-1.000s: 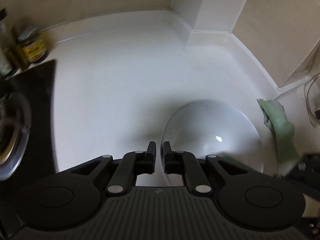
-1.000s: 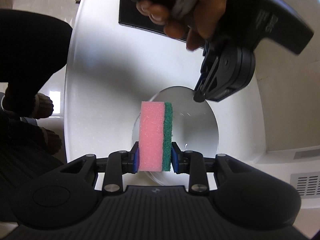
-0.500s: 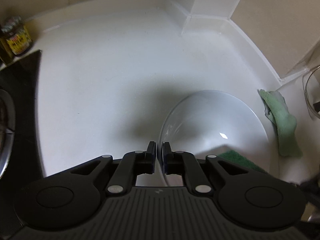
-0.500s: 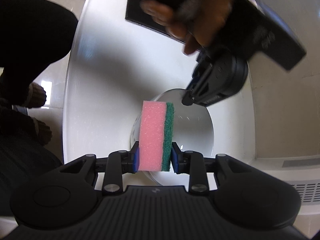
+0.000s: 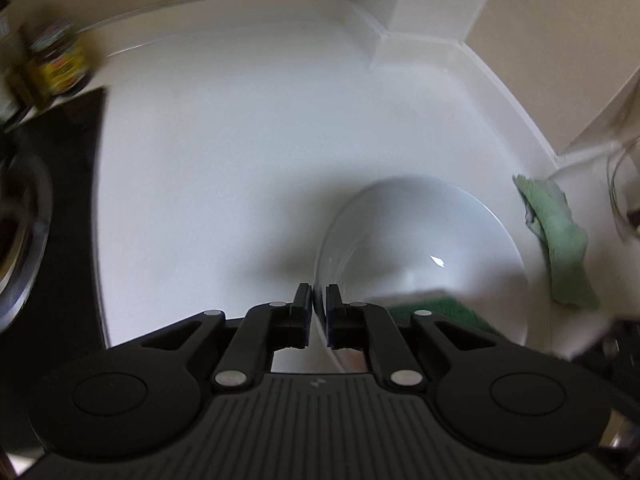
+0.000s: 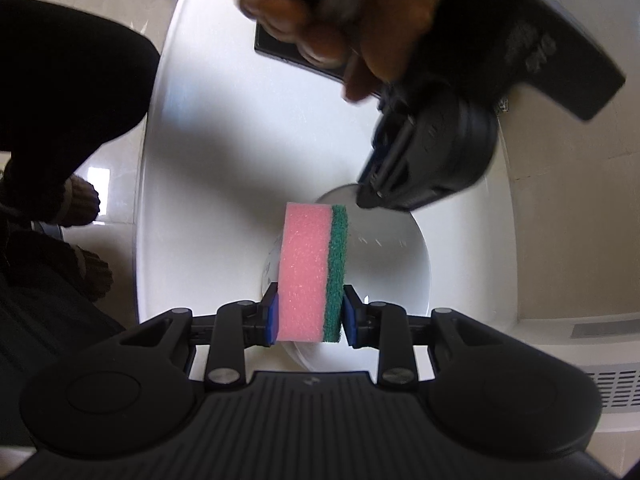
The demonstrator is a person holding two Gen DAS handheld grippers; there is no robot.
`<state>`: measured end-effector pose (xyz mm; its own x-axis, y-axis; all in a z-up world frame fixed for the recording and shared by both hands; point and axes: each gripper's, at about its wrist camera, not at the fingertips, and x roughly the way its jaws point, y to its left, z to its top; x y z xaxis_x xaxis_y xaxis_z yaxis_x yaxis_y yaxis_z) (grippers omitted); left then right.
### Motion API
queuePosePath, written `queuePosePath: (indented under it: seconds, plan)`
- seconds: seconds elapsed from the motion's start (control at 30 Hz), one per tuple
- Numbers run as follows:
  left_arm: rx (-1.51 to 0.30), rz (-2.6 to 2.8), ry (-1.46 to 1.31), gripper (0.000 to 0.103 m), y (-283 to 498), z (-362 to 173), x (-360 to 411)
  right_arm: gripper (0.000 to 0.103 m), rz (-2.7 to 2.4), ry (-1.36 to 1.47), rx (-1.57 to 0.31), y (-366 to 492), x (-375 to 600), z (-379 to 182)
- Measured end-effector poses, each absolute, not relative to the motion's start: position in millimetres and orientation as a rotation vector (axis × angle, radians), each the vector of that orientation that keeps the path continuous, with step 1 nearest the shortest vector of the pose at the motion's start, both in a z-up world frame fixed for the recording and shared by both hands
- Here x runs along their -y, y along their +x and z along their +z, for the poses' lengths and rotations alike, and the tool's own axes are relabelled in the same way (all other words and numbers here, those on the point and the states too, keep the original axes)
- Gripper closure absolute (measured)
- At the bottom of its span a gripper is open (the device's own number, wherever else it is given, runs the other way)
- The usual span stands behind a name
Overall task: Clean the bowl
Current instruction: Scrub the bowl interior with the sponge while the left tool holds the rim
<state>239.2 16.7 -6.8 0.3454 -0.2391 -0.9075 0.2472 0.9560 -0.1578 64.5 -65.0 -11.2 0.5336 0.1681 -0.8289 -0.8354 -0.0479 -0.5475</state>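
The left claw [image 5: 319, 298] has just been closed onto the near rim of the white bowl [image 5: 420, 240] on the white bench [image 5: 240, 140], so the bowl is judged steadied for scrubbing, while the pink-and-green sponge [image 6: 312, 272] is clamped in the right claw [image 6: 310, 312] above it.

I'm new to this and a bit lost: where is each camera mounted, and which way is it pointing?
Left wrist: rides on the left gripper, aimed steeply down at the white counter; its jaws have just closed on the bowl rim.
Right wrist: rides on the right gripper, looking down past the sponge it grips; a hand and dark clothing show.
Shared: bowl, sponge, counter.
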Motion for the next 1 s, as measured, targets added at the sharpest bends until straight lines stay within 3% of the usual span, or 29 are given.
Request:
queuePosePath:
  seconds: [0.17,0.4,0.7,1.0]
  plan:
    - [-1.200,-0.321,0.010,0.097,254.0,-6.3,-12.6,0.076,0.883,-1.373,-0.644,67.8,65.3,-10.5]
    - [-1.135,-0.226,0.040,0.095,204.1,-4.1,-17.4,0.076,0.893,-1.357,-0.648,67.6,64.4,-9.7]
    - [-1.189,-0.334,0.022,0.097,258.7,-5.9,-18.4,0.076,0.873,-1.416,-0.614,67.1,63.4,-15.8]
    - [-1.133,-0.247,0.043,0.096,211.8,0.7,-11.9,0.076,0.889,-1.423,-0.614,69.4,63.7,-14.2]
